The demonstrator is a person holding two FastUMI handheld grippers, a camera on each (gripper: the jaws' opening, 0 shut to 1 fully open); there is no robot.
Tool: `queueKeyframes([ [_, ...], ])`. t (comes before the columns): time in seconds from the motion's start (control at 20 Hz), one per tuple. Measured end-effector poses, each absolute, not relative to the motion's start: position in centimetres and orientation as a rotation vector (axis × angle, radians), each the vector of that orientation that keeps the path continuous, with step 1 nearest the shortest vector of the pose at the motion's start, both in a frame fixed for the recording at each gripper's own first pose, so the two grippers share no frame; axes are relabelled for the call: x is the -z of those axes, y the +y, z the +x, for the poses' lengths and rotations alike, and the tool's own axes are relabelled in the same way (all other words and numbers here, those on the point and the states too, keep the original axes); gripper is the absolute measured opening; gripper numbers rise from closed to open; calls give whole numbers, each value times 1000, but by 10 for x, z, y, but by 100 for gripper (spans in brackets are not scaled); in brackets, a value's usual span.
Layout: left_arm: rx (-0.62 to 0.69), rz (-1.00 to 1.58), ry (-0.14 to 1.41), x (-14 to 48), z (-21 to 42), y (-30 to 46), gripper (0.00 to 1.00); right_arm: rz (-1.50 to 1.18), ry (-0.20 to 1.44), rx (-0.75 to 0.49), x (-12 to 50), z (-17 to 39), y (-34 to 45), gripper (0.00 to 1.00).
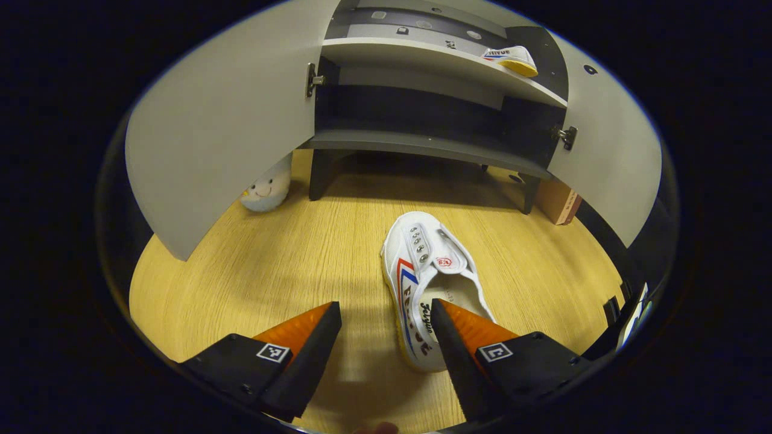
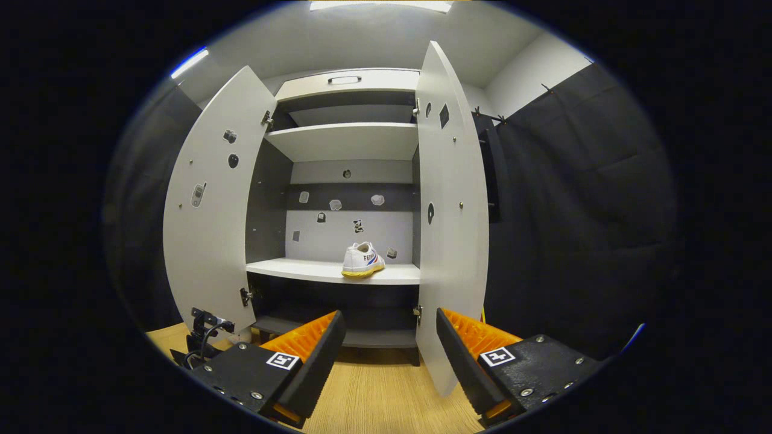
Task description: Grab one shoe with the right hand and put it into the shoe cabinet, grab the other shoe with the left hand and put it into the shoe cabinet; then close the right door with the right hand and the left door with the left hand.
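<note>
A white shoe (image 1: 425, 283) with red and blue stripes lies on the wooden floor (image 1: 283, 271), toe toward the cabinet. My left gripper (image 1: 386, 313) hovers open just above its heel; the right finger overlaps the heel opening and the left finger is over bare floor. A second white shoe (image 1: 511, 59) with a yellow sole stands on the cabinet's middle shelf (image 1: 422, 54), also seen as the shelved shoe (image 2: 362, 260). My right gripper (image 2: 386, 322) is open and empty, facing the open cabinet (image 2: 344, 181) from a distance. Both doors, left (image 2: 208, 205) and right (image 2: 449, 205), stand wide open.
A small white plush toy (image 1: 268, 190) sits on the floor behind the left door (image 1: 223, 126). A cardboard box (image 1: 561, 202) stands by the cabinet's right leg, behind the right door (image 1: 609, 144). Black cloth (image 2: 573, 211) hangs to the right of the cabinet.
</note>
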State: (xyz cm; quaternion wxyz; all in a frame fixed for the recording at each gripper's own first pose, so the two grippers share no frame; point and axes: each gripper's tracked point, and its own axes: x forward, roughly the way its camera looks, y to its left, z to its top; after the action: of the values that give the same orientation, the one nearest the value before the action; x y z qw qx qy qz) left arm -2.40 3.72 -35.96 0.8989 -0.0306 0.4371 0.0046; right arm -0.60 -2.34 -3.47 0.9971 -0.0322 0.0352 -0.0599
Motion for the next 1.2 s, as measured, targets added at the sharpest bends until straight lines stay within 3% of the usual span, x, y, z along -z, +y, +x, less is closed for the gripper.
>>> queueKeyframes([
  [0.2, -19, -123, 909, 377, -5, 36, 95, -64, 86, 130, 39, -3, -28, 93],
  [0.8, -2, -84, 890, 409, 38, 31, 100, -77, 112, 137, 46, 6, -34, 93],
  [0.95, 6, -113, 887, 410, 39, 24, 96, -77, 116, 133, 48, 7, -33, 93],
  [1.2, -99, -99, 832, 408, 42, 35, 25, -68, 130, 115, 52, 10, -31, 93],
])
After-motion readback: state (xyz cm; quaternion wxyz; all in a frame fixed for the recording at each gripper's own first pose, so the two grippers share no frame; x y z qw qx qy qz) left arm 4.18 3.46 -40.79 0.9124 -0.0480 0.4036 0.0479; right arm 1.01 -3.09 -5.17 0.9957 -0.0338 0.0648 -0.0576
